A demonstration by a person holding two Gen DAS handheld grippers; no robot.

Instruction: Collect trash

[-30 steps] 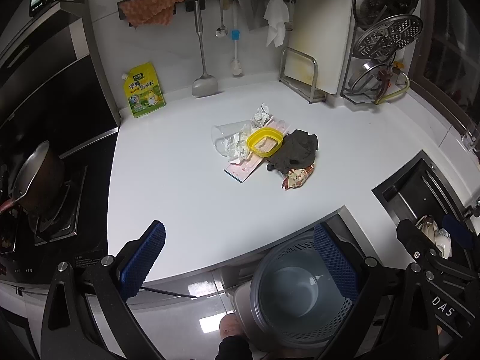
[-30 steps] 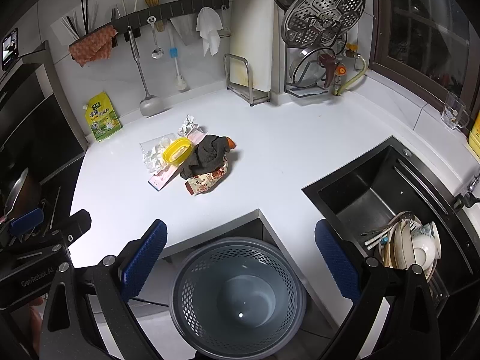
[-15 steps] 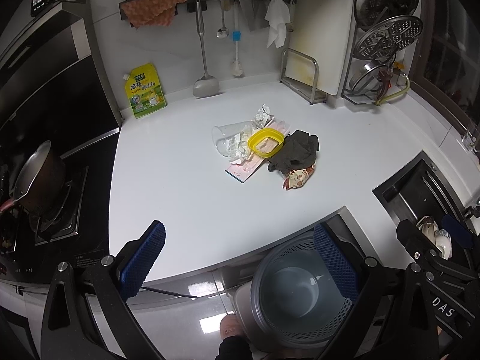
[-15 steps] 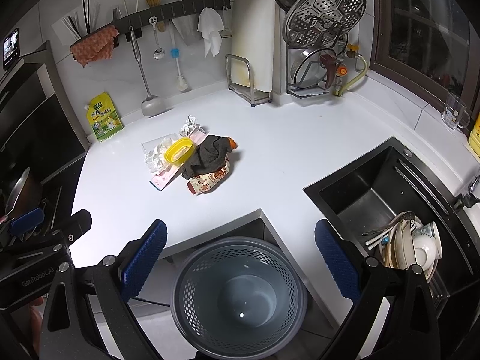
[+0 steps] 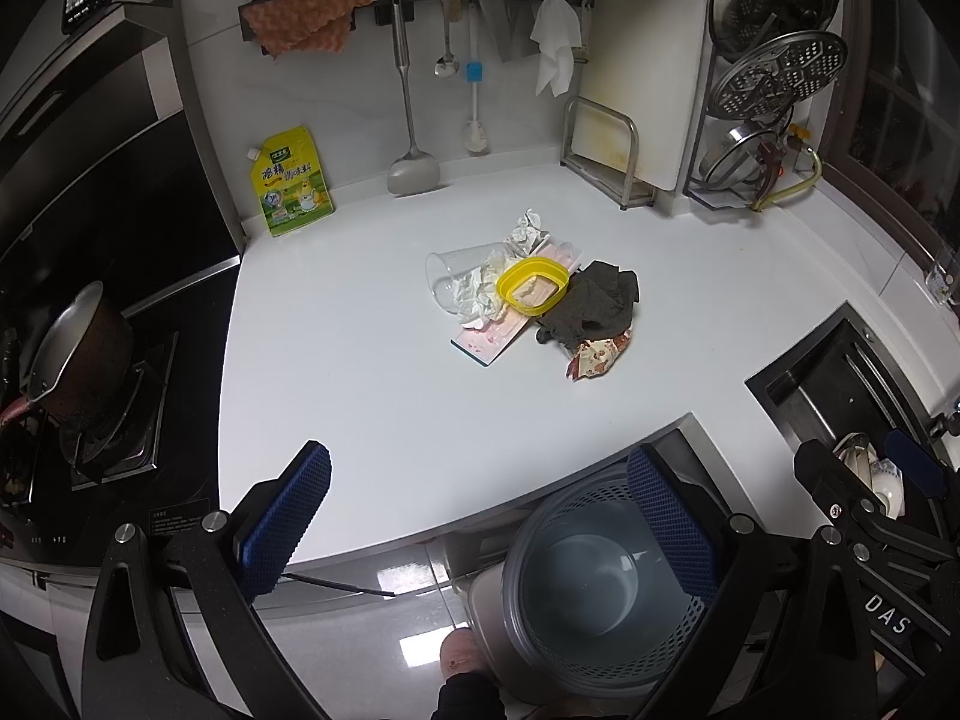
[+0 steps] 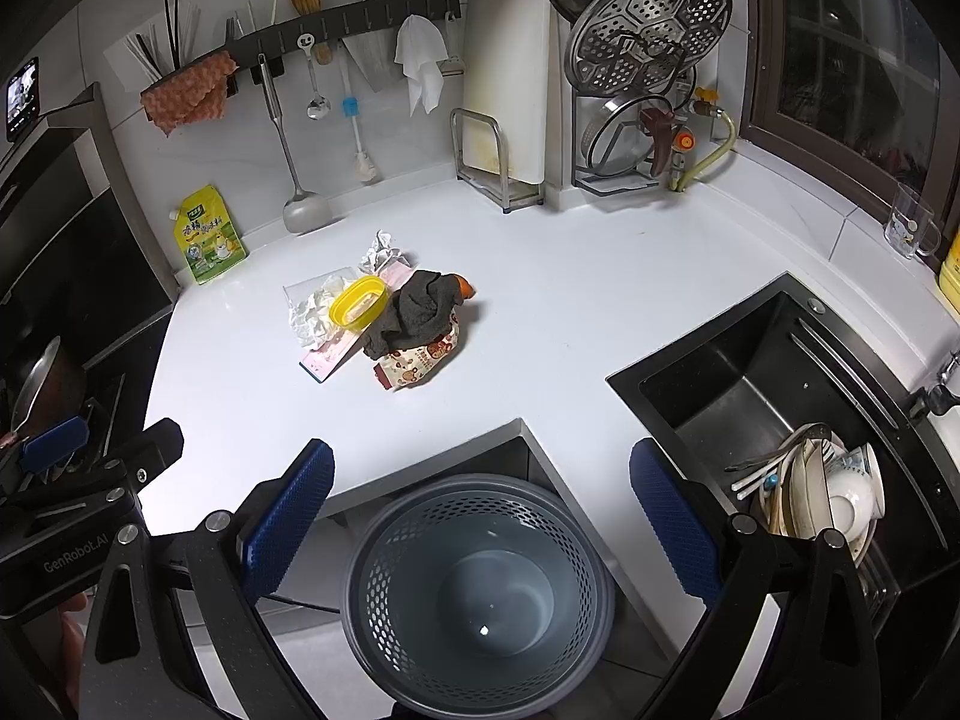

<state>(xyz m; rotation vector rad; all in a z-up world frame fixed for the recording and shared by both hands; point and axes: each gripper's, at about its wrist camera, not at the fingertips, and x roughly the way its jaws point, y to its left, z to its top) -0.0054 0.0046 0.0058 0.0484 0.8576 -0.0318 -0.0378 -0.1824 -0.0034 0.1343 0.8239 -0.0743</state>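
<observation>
Both cameras look steeply down and forward from above the front edge of the white L-shaped countertop (image 5: 372, 396), each over its own pair of blue-padded fingers (image 5: 285, 525) (image 6: 288, 519) spread at the bottom of frame. The left wrist view sits further left, with the grey perforated plastic bin (image 5: 591, 582) under its right finger; in the right wrist view that bin (image 6: 477, 597) lies between the fingers. Both views share the heap of litter (image 5: 531, 306) (image 6: 384, 315), well ahead of the fingertips, and the utensil-hung back wall.
</observation>
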